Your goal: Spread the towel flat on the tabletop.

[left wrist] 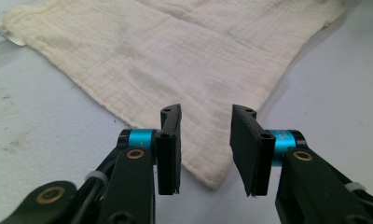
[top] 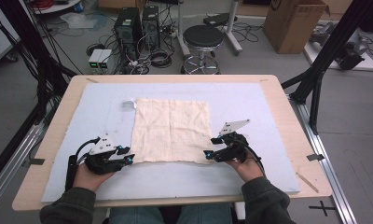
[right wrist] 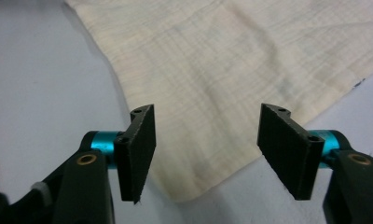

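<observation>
A cream square cloth (top: 170, 130) lies flat on the pale blue mat (top: 175, 179). My left gripper (top: 126, 156) rests at the cloth's near left corner, and its jaws stand apart. In the left gripper view that corner of the cloth (left wrist: 175, 56) lies on the mat between and under the left gripper (left wrist: 205, 114), with neither pad pressing on it. My right gripper (top: 211, 147) sits at the near right corner, jaws wide apart. In the right gripper view the cloth (right wrist: 231, 60) has its corner on the mat below the gap of the right gripper (right wrist: 208, 112).
A small pale tab (top: 128, 104) lies at the cloth's far left corner. The mat covers most of a wooden table (top: 296, 135), with a thin wooden stick (top: 307, 182) near its right front edge. Beyond the table stand a stool (top: 202, 37), computer towers (top: 128, 28) and a cardboard box (top: 292, 23).
</observation>
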A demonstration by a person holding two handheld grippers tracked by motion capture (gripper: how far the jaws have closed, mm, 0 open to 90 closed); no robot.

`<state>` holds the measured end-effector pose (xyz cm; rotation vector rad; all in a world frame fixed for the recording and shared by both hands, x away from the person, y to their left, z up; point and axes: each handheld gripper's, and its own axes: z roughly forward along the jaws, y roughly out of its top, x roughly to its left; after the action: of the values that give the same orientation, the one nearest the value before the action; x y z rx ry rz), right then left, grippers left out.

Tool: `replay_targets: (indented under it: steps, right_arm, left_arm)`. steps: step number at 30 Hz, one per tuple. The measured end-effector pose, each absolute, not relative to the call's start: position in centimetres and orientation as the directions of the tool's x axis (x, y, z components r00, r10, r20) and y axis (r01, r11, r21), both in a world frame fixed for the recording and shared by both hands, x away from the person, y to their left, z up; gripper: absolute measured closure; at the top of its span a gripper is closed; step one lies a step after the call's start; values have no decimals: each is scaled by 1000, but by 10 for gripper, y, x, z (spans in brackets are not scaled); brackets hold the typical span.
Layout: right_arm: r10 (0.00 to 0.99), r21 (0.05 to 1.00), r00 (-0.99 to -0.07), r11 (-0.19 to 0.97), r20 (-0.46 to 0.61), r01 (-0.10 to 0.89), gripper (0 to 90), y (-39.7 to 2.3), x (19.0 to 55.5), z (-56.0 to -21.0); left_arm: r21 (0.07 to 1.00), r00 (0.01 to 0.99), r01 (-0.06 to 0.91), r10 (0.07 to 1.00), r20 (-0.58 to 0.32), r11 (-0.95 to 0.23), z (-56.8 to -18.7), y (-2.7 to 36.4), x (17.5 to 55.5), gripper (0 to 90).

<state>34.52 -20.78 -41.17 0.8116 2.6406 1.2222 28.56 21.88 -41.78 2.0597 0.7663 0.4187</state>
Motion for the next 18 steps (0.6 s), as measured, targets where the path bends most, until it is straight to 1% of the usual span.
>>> replay_targets:
  steps: [4, 6, 15, 18]
  right_arm:
    - [533, 736, -839, 522, 112, 430, 339, -209, 348, -412]
    - [536, 740, -838, 524, 99, 422, 322, -208, 348, -413]
    - [549, 756, -831, 505, 90, 416, 298, -209, 350, -411]
    - [558, 764, -824, 488, 98, 422, 269, -210, 351, -411]
  left_arm:
    - [830, 751, 366, 660, 4, -421, -417, 220, 286, 611]
    - [832, 748, 367, 664, 1, -415, -417, 220, 286, 599]
    - [831, 752, 376, 659, -14, -410, -417, 220, 288, 557]
    - [836, 748, 381, 663, -27, -396, -416, 220, 288, 549]
